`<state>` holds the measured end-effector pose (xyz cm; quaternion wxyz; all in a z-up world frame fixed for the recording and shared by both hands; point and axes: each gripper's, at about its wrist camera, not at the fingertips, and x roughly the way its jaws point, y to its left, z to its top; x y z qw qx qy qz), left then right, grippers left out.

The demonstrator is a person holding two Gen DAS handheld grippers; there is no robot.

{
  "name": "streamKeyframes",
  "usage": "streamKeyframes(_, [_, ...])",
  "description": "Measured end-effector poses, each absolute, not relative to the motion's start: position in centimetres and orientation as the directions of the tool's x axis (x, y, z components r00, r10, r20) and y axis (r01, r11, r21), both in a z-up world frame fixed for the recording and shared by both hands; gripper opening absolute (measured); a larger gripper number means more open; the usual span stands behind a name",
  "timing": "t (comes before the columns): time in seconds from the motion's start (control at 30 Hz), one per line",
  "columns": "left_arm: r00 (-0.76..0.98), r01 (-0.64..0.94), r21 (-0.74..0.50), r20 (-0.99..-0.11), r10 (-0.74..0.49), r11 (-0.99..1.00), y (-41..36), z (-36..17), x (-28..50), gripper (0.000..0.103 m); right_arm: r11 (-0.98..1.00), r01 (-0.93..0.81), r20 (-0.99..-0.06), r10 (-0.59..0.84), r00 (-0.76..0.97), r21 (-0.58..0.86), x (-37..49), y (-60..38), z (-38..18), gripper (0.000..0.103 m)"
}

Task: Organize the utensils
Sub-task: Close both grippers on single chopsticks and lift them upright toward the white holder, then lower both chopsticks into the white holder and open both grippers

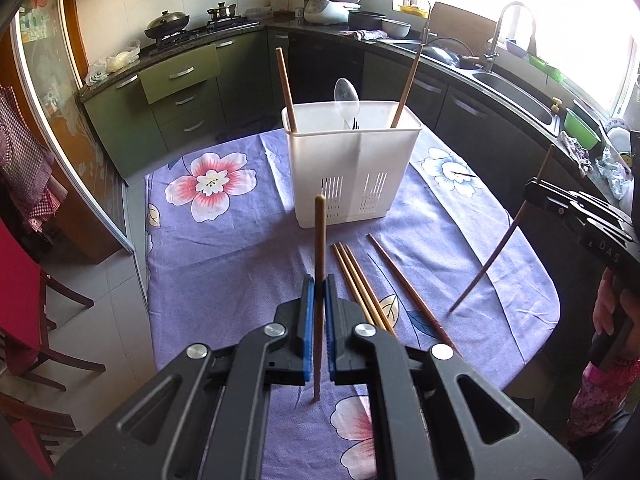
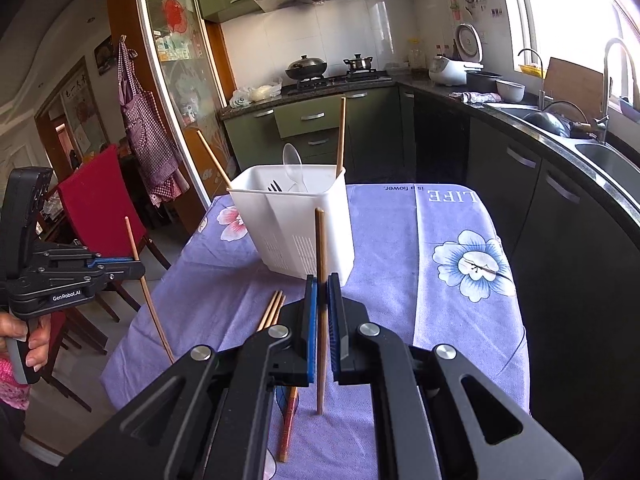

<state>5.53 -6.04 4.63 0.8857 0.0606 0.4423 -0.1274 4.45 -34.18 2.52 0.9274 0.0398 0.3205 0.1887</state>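
A white slotted utensil holder (image 1: 352,168) (image 2: 296,224) stands on the purple floral tablecloth (image 1: 224,264). It holds two wooden chopsticks (image 1: 286,88) (image 1: 408,84), a clear plastic spoon (image 1: 346,98) and a dark utensil. My left gripper (image 1: 319,284) (image 2: 136,266) is shut on an upright wooden chopstick (image 1: 319,240), lifted above the cloth in front of the holder. My right gripper (image 2: 322,284) (image 1: 536,192) is shut on another chopstick (image 2: 320,240), also raised, to the right of the holder. Three pale chopsticks (image 1: 360,288) (image 2: 272,312) and a darker one (image 1: 408,292) lie on the cloth between the grippers.
A red-backed wooden chair (image 2: 96,208) stands at the table's left side. Dark green cabinets and a counter with a sink (image 1: 516,92) and tap curve behind and to the right. A person's hand (image 2: 34,344) grips the left tool's handle.
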Motion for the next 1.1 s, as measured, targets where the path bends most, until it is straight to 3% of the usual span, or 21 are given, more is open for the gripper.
streamKeyframes(0.53, [0.616, 0.324, -0.057, -0.745, -0.256, 0.944, -7.3, 11.7, 8.2, 0.005, 0.901, -0.393, -0.507, 0.429, 0.748, 0.183, 7.5, -31.9, 9.9, 0.006])
streamKeyframes(0.87, [0.749, 0.316, -0.012, -0.610, -0.258, 0.949, -8.9, 21.2, 10.4, 0.005, 0.895, -0.416, -0.419, 0.444, 0.792, 0.162, 10.0, -30.8, 17.5, 0.006])
streamKeyframes(1.1, [0.782, 0.276, 0.005, -0.583, -0.221, 0.961, -10.2, 22.2, 14.6, 0.005, 0.917, -0.373, -0.376, 0.397, 0.837, 0.139, 14.2, -29.8, 20.6, 0.006])
